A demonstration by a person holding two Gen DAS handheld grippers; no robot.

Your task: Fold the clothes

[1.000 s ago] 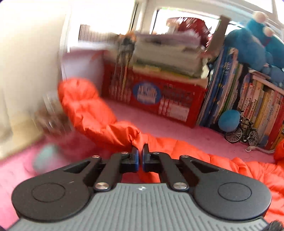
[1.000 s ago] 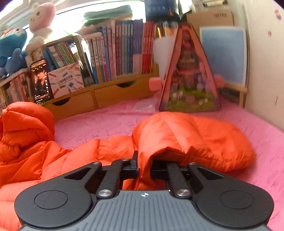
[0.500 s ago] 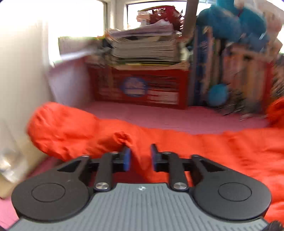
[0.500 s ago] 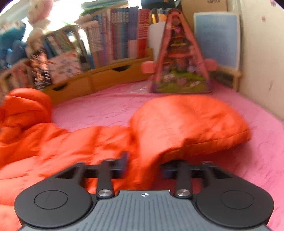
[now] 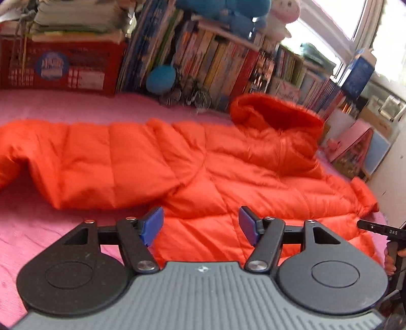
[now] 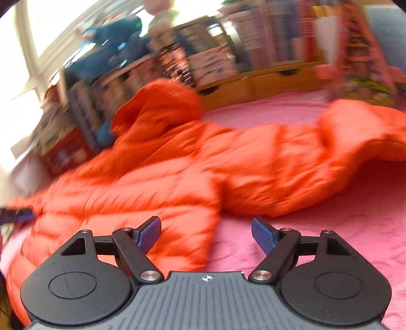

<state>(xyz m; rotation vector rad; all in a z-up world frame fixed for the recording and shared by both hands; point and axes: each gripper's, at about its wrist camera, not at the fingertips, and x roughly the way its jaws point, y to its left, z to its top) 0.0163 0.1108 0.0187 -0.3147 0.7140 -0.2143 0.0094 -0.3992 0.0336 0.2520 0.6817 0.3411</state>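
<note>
An orange puffer jacket [image 5: 203, 162] lies spread on the pink bedcover [image 5: 50, 223], sleeves stretched out to both sides and the hood [image 5: 274, 114] standing up at the far end. My left gripper [image 5: 201, 224] hovers open over the jacket's near hem, blue pads apart, holding nothing. In the blurred right wrist view the same jacket [image 6: 177, 177] fills the left and middle. My right gripper [image 6: 206, 234] is open above its lower right corner, one pad over fabric, the other over the pink cover [image 6: 342, 215]. The right gripper's tip [image 5: 375, 228] shows at the left view's right edge.
Along the far side stand rows of books [image 5: 228, 55], a red crate [image 5: 61, 68] under stacked papers, blue and white plush toys [image 5: 228, 7] and a small model bicycle [image 5: 187, 96]. A pink toy house [image 5: 355, 149] stands at the far right by the wall.
Both grippers have let go of the jacket sleeves and opened wide. They have pulled back and swung toward the jacket's body; the sleeves now lie flat on the cover.
</note>
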